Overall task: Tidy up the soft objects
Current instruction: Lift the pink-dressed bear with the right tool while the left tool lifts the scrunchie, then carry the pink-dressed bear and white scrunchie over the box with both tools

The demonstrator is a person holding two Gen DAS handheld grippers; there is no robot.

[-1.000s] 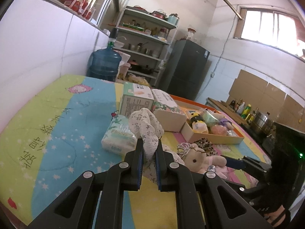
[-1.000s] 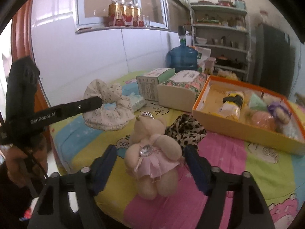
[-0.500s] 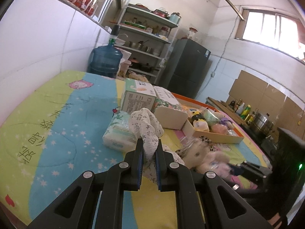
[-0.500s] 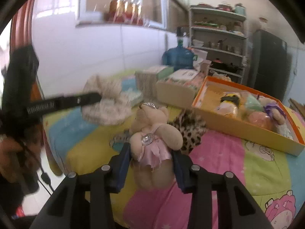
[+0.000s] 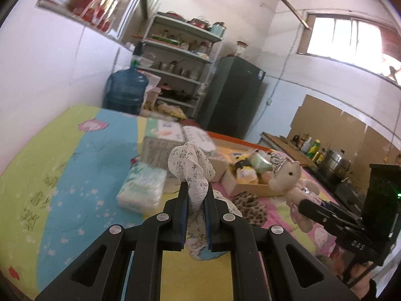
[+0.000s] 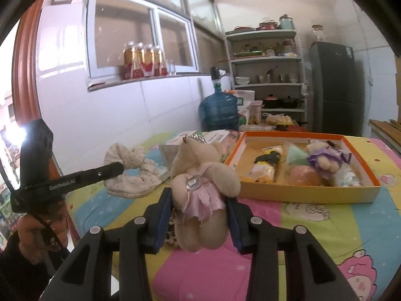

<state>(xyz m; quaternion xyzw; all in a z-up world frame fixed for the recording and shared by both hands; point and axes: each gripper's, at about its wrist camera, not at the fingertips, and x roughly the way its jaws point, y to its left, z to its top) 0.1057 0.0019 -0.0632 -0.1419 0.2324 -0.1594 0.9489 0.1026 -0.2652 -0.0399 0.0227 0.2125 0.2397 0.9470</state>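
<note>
Leopard-print cloth (image 5: 249,207) clear in left view; bear (image 6: 200,190) hides it in right.

Daylight fills the room. In the left wrist view the high window (image 5: 343,41) is blown out white, and the shelving (image 5: 175,57) and tissue boxes (image 5: 163,138) are smeared by motion blur. In the right wrist view glare flares at the far left edge. Both views bow strongly at the rim, with black vignetted corners. Shadows are soft.
</note>
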